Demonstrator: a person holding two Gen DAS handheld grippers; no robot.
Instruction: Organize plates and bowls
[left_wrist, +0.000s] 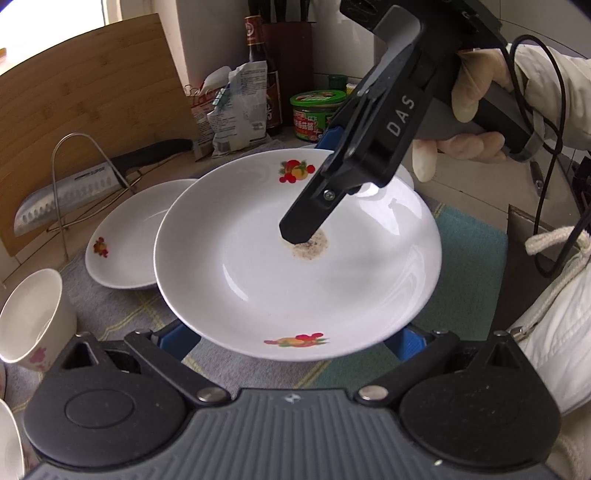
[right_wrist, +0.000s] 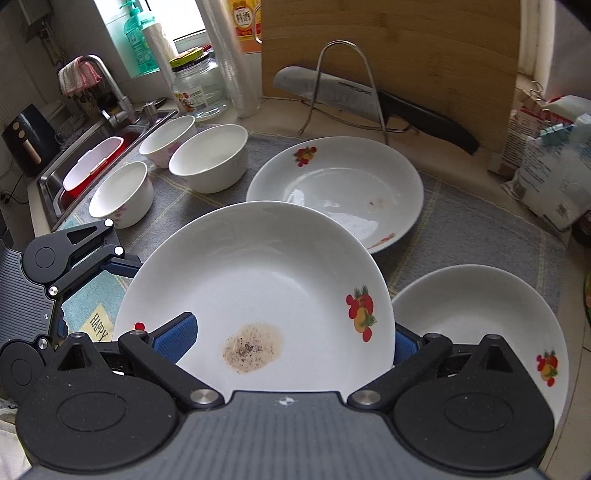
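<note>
Presently held: a white deep plate with fruit prints and a brown peppery stain (right_wrist: 258, 277), lifted clear of the grey-green chequered mat (right_wrist: 461, 229) on the worktop and tilted towards the right wrist camera.
Right gripper (right_wrist: 291, 332): straddles the stained plate's rim, one blue-padded finger lying across the inside near the stain and the other behind the underside. It appears clamped on the plate, a hold that would keep a shallow, slippery dish from sliding out.
Left gripper (left_wrist: 291, 339): its fingers are spread wide apart and run beneath the plate's near rim. It looks like a supporting cradle, though whether they touch the underside cannot be told.
Likely destination: a second white fruit-print plate (right_wrist: 334, 184) lies flat on the mat just beyond the held one, with reddish smears inside. Stacking there would group like with like.
Other plate: a smaller white fruit-print dish (right_wrist: 480, 325) sits to the right, partly under the held plate's edge.
Bowls: three white bowls (right_wrist: 208, 158) stand clustered near the steel sink (right_wrist: 55, 177), well apart from the plates.
Risk: the tilt and the two-sided hold mean the plate could slip or knock the plate below if lowered unevenly.
</note>
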